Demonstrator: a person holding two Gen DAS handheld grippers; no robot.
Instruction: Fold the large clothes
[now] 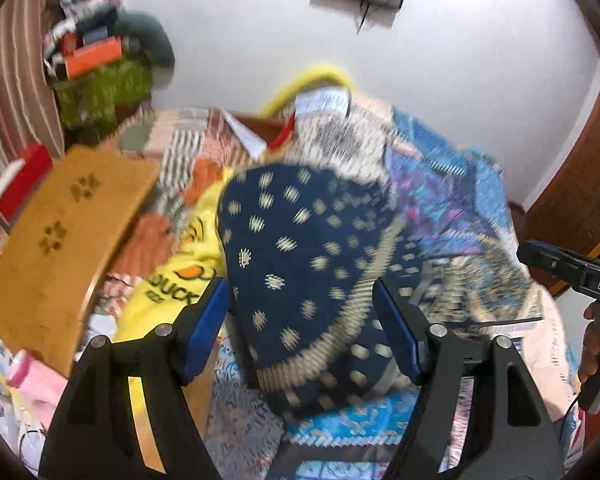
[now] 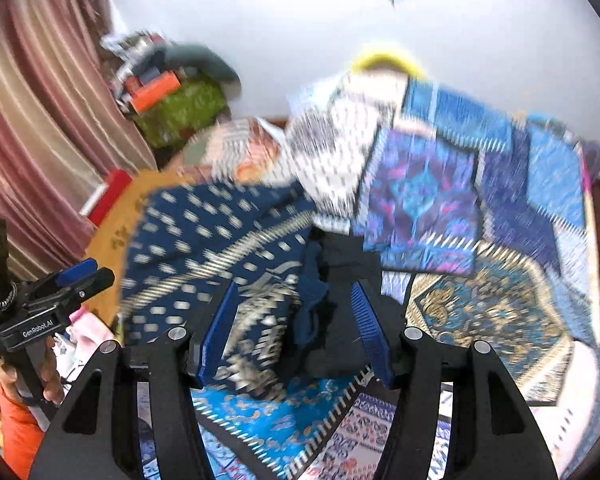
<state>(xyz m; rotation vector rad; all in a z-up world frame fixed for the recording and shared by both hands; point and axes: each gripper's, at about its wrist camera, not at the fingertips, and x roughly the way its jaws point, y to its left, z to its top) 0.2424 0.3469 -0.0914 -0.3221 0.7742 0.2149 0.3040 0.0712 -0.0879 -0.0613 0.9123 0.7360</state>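
Observation:
A large navy garment with cream dots and a cream border [image 1: 300, 256] lies bunched on a patchwork bedspread [image 1: 452, 184]. My left gripper [image 1: 302, 300] is open, its blue pads either side of the garment, holding nothing. In the right wrist view the same garment [image 2: 204, 240] spreads to the left, with dark cloth [image 2: 340, 280] bunched between the fingers. My right gripper [image 2: 296, 304] is open above that bunch. The left gripper also shows at the left edge of the right wrist view [image 2: 80, 276]. Both views are motion-blurred.
A yellow T-shirt with a duck print [image 1: 180, 276] lies left of the garment. A wooden lap table [image 1: 60, 240] stands at the bed's left edge. A heap of boxes and clothes [image 1: 96, 60] sits by the striped curtain [image 1: 8, 80]. White wall behind.

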